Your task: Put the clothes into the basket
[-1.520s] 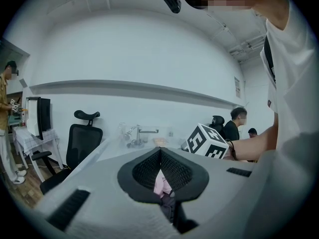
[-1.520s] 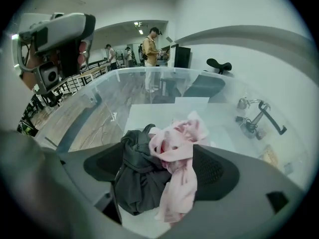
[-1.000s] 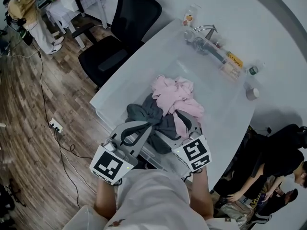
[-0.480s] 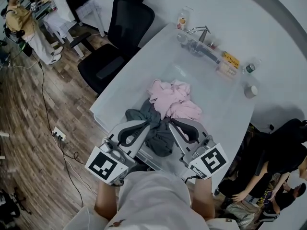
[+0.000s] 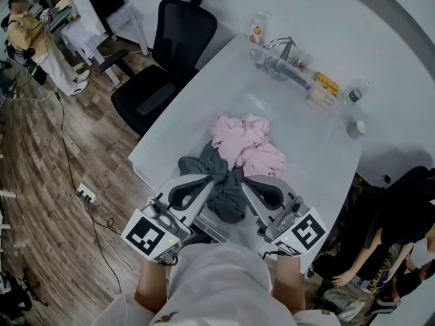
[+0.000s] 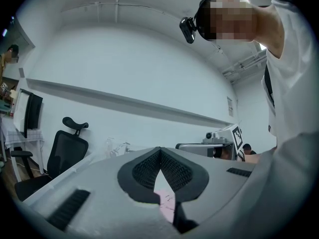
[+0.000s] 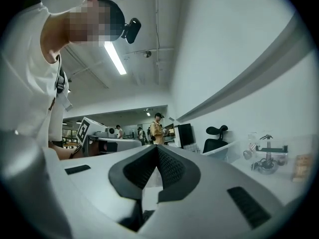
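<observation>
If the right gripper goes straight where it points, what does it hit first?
The grey garment: the right gripper, jaws shut, points at it with its tips at its edge. The pink garment lies beyond. Height above the cloth is unclear.

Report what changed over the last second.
The right gripper drew back from the pink garment toward the person, and its jaws closed beside the grey garment. Whether they pinch cloth is unclear. The left gripper stayed shut at the grey garment, and the pile stayed on the table.

Clothes pile [image 5: 239, 156] on worktop [image 5: 302, 145]; left tool [image 5: 213, 176] and right tool [image 5: 245, 181] at its near edge, maybe touching; chair [image 5: 166, 60] off worktop's left side.
</observation>
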